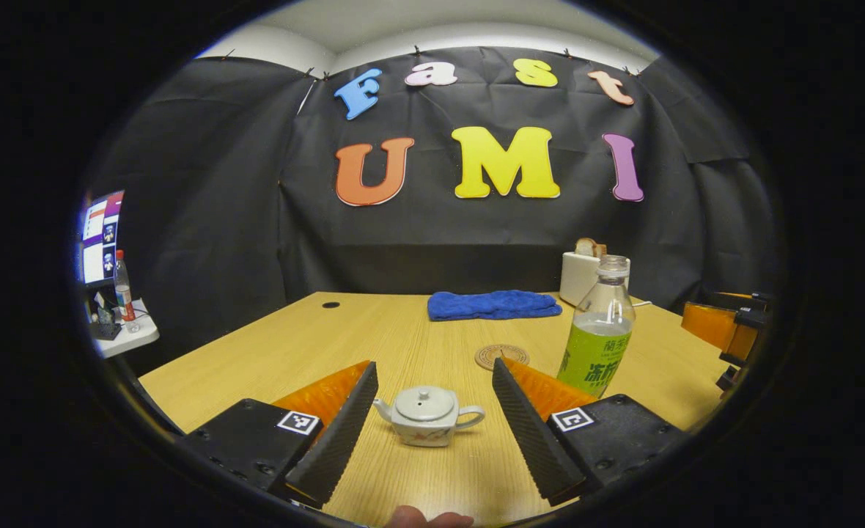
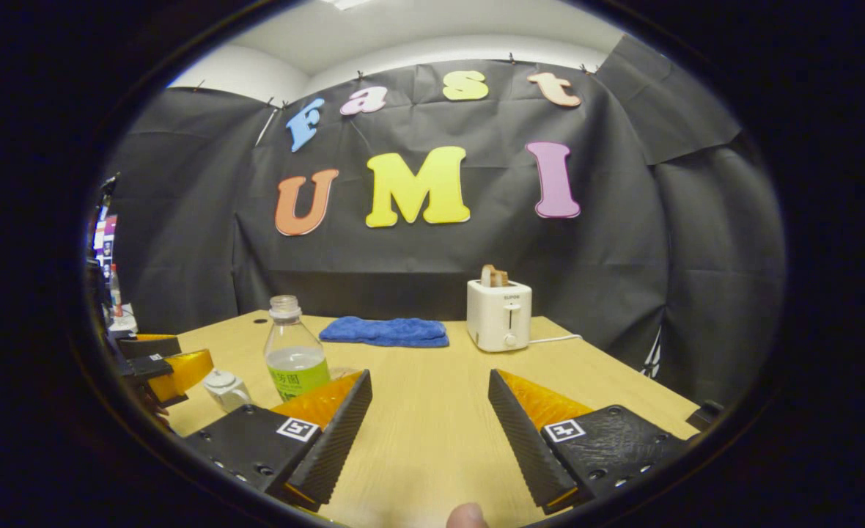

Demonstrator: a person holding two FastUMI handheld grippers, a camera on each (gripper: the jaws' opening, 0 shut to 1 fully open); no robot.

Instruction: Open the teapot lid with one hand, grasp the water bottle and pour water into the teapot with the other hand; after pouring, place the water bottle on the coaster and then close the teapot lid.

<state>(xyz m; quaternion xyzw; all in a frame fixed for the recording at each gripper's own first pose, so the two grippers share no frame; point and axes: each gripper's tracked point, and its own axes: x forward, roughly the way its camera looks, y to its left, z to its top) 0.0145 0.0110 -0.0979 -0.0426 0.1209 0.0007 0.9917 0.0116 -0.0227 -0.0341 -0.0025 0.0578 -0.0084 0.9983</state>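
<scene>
While I watch through the left gripper view, my left gripper (image 1: 429,422) hangs low over the wooden table (image 1: 418,330) with its two fingers spread wide, touching nothing. Between them, farther along the table, sits a small pale teapot (image 1: 427,416) — lid on, spout to the view's left, handle to its right. Beyond it lies a round coaster (image 1: 501,356), and just right of that stands the water bottle (image 1: 600,328), uncapped, upright, part full, with a green label. A blue cloth (image 1: 494,304) lies folded near the far edge, and a white toaster (image 1: 578,277) with bread in it stands behind the bottle. At the right rim of that view I see the other gripper, well apart from the bottle. In the right gripper view, my right gripper (image 2: 429,422) is likewise spread open over bare table — empty. There the bottle (image 2: 295,347) stands at left with the teapot (image 2: 226,389) beside it, and the toaster (image 2: 499,314) stands right of the cloth (image 2: 384,331).
</scene>
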